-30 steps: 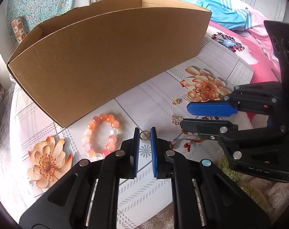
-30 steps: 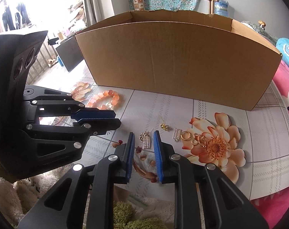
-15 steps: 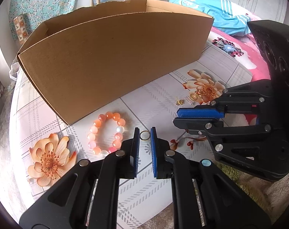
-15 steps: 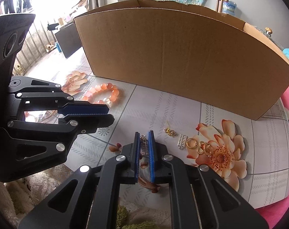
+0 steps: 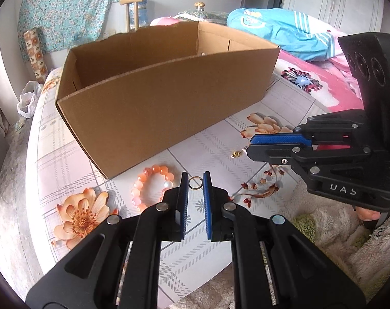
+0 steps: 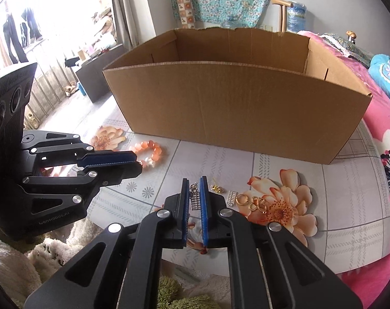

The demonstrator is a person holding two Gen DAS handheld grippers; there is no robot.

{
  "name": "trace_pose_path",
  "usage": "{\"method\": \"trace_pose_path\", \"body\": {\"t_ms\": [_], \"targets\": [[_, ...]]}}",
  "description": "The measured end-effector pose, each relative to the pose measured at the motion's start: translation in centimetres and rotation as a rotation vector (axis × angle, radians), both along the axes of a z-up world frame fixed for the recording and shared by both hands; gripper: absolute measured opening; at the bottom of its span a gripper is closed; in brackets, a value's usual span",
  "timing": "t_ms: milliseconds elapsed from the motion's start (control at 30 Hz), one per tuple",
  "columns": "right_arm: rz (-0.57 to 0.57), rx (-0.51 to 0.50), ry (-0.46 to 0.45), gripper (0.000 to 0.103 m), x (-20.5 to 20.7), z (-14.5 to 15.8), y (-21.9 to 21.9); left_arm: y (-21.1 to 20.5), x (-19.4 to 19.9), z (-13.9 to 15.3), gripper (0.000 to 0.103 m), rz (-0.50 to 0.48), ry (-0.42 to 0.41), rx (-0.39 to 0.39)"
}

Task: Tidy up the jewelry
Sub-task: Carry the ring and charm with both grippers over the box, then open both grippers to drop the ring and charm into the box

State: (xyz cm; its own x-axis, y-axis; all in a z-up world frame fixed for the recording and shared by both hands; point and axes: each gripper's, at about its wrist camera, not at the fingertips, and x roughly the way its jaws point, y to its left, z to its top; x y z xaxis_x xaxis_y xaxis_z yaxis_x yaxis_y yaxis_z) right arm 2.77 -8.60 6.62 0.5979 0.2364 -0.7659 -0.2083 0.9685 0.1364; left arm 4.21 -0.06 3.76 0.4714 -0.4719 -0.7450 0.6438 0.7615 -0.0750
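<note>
In the left wrist view my left gripper (image 5: 195, 179) is shut on a small gold ring (image 5: 195, 182), held at the pad tips above the floral tablecloth (image 5: 210, 141). My right gripper (image 6: 194, 181) is shut on a silver abacus-like charm (image 6: 195, 198) that hangs between its blue pads. An orange bead bracelet (image 5: 148, 182) (image 6: 149, 152) lies near the box corner. More pieces lie on the cloth to the right: a gold earring (image 6: 216, 187), a silver charm (image 6: 232, 197), a gold hoop (image 6: 242, 199). The open cardboard box (image 5: 169, 108) (image 6: 233, 108) stands behind.
The two grippers are close side by side: the right one (image 5: 249, 148) beside the left, the left one (image 6: 138, 162) beside the right. Pink bedding (image 6: 375, 231) lies right of the table. A fluffy blanket (image 5: 336, 231) lies at the near edge.
The right gripper's jaws closed on the silver charm. Both grippers rose with their pieces, so the inside of the box now shows.
</note>
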Motion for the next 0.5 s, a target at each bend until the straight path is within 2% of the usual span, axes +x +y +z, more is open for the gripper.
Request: {"method": "trace_pose_path", "body": {"t_ms": [100, 233, 333, 400, 500], "targets": [[0.006, 0.023, -0.058, 0.008, 0.0, 2.1, -0.6, 0.4, -0.2, 2.8, 0.01, -0.011, -0.036, -0.047], [0.034, 0.008, -0.184, 0.008, 0.8, 5.5, -1.3, 0.4, 0.7, 6.9, 0.01, -0.05, -0.092, -0.133], [0.051, 0.028, -0.253, 0.008, 2.4, 8.0, -2.7, -0.4, 2.4, 8.2, 0.01, -0.038, -0.127, -0.133], [0.058, 0.054, -0.246, 0.008, 4.6, 8.8, -3.7, -1.0, 4.3, 8.3, 0.01, -0.025, -0.094, -0.151], [0.06, 0.094, -0.145, 0.008, 9.1, 8.9, -5.1, -2.2, 7.7, 8.0, 0.01, 0.003, -0.031, -0.16]]}}
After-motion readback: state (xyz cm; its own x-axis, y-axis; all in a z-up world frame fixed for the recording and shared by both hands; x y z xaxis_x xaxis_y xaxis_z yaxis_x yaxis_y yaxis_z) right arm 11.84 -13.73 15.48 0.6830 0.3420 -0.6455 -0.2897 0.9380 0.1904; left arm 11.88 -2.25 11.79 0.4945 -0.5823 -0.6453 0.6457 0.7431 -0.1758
